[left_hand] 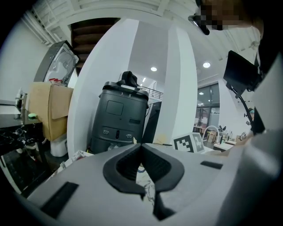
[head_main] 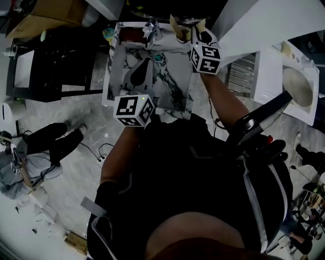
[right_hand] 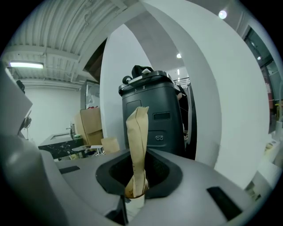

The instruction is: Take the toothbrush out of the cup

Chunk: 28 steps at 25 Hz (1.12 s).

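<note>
"Where am I working?"

"In a big work room, I think. My marble washstand (head_main: pixel 175 89) stands alone on the floor. Around it I see wires (head_main: pixel 101 158), cardboard boxes (head_main: pixel 48 12) and a tall dark machine (left_hand: pixel 118 118)."

The head camera is looking steeply down from well above, over the person's torso, onto the marble counter (head_main: pixel 175 89), taking in the left gripper (head_main: pixel 146 62) and the right gripper (head_main: pixel 195 28). Each gripper camera is sitting just behind its own jaws and facing nearly level across the room. The right one is looking at the toothbrush (right_hand: pixel 138 145) from very close. Both gripper views are sharing the black bin (left_hand: pixel 121 117), the box (left_hand: pixel 51 110) and the white column (left_hand: pixel 183 88).
</note>
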Tool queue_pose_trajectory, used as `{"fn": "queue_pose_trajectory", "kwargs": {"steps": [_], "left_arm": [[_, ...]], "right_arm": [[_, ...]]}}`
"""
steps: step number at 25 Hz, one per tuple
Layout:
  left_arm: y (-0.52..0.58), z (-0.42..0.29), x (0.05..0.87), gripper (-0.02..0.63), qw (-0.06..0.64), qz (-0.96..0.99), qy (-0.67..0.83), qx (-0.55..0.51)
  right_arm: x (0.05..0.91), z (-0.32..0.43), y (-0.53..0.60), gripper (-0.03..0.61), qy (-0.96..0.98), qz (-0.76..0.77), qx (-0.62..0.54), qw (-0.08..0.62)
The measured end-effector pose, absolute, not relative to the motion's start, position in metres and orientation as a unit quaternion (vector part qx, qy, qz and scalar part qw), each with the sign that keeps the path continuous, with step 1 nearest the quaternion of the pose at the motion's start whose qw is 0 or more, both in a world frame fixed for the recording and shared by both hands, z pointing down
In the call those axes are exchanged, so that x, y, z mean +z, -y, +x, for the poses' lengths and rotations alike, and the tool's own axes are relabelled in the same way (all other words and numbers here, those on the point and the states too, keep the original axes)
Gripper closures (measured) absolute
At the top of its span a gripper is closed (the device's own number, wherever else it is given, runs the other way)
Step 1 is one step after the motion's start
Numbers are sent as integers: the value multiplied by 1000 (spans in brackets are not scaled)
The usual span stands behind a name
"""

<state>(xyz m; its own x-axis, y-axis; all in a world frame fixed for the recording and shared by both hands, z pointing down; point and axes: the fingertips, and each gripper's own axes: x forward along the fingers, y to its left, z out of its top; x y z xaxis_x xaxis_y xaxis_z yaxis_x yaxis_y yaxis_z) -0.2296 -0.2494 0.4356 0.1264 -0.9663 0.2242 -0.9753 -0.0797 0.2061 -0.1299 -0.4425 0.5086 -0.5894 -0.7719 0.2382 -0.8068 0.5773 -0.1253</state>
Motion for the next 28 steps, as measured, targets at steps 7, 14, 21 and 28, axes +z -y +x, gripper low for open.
{"fn": "queue_pose_trajectory", "kwargs": {"steps": [7,14,21,28], "left_arm": [[252,-222,414,607,125,777,617,-2],[256,-227,409,607,130,795,592,-10],[251,-209,397,607,105,826,555,-8],[252,-212,399,607,129,816,563,-7]], "right_arm": [[467,-122,420,528,881,463,87,49],[429,-111,397,528,870,485,83,23],[391,-93,367,528,861,503,74,-8],[365,-79,335,528,862,503,68,-20]]}}
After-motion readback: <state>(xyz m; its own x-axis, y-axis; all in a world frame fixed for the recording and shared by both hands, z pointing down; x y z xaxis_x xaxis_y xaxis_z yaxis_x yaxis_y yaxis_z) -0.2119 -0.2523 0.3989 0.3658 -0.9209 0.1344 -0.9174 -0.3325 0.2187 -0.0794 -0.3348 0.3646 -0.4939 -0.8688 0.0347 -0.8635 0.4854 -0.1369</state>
